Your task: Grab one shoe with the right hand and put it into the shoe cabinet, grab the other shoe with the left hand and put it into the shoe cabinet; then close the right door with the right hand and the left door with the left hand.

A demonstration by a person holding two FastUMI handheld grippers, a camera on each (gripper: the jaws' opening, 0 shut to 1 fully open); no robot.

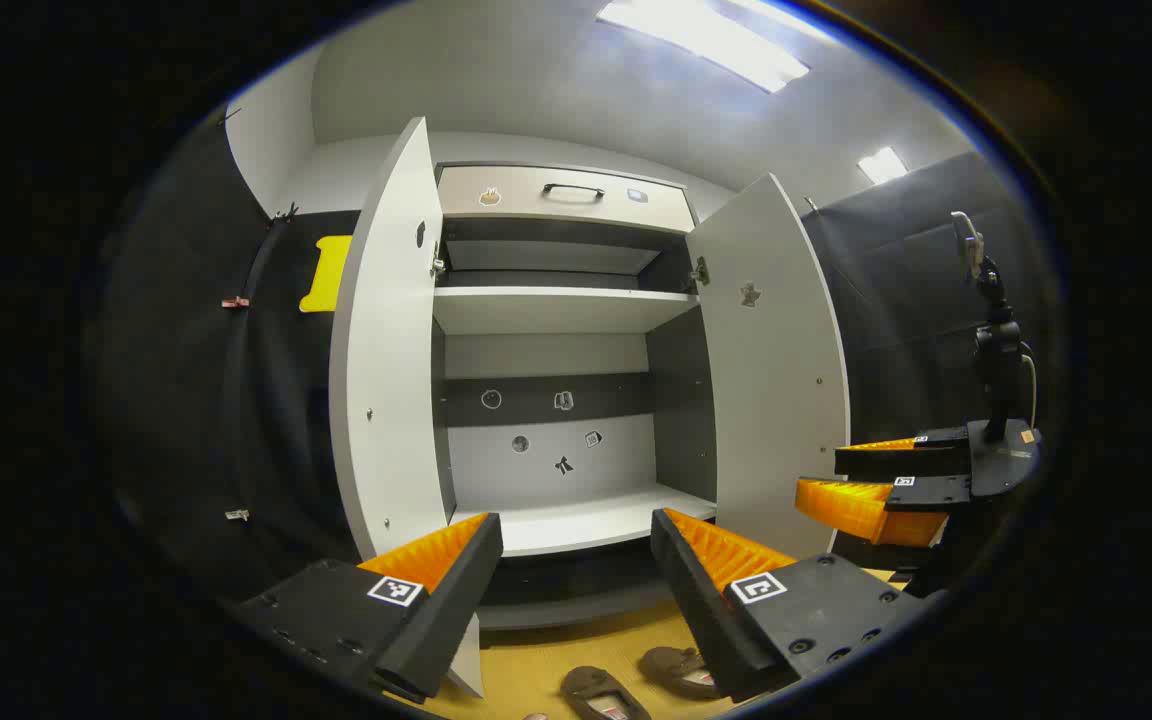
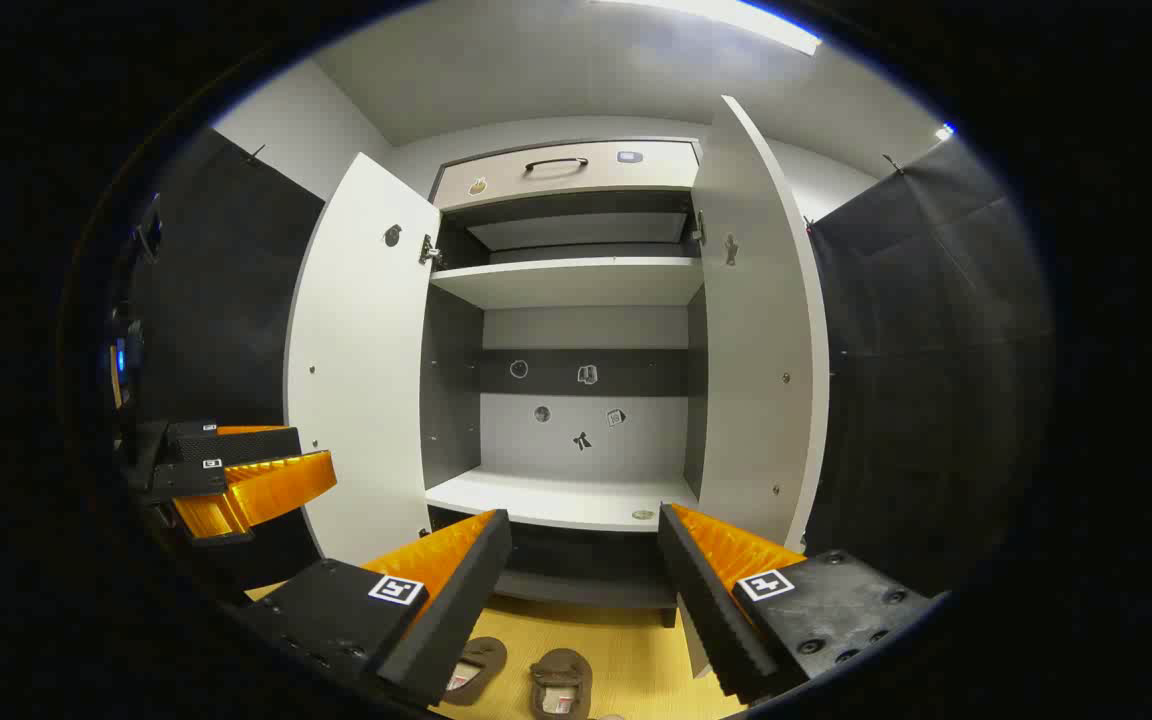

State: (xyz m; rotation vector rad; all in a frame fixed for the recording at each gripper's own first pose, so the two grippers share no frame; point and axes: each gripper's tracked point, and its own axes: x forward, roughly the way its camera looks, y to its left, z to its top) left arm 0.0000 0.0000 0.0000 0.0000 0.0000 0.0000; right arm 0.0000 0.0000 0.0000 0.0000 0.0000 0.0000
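Both doors (image 2: pixel 361 370) of shoe cabinet (image 2: pixel 576 300) wide open, ready for shoes (image 2: pixel 558 680) down on floor. Left gripper (image 1: pixel 576 570) and right gripper (image 2: pixel 584 565) spread open, holding nothing.

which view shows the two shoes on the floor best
The right gripper view: both shoes lie side by side between the open right gripper fingers, openings visible. In the left gripper view the shoes sit at the bottom edge, one partly behind a finger of the open left gripper.

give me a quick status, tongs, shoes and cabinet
Left tongs open, right tongs open, both empty. Two shoes on the floor before the cabinet. Both doors open, lower shelf free.
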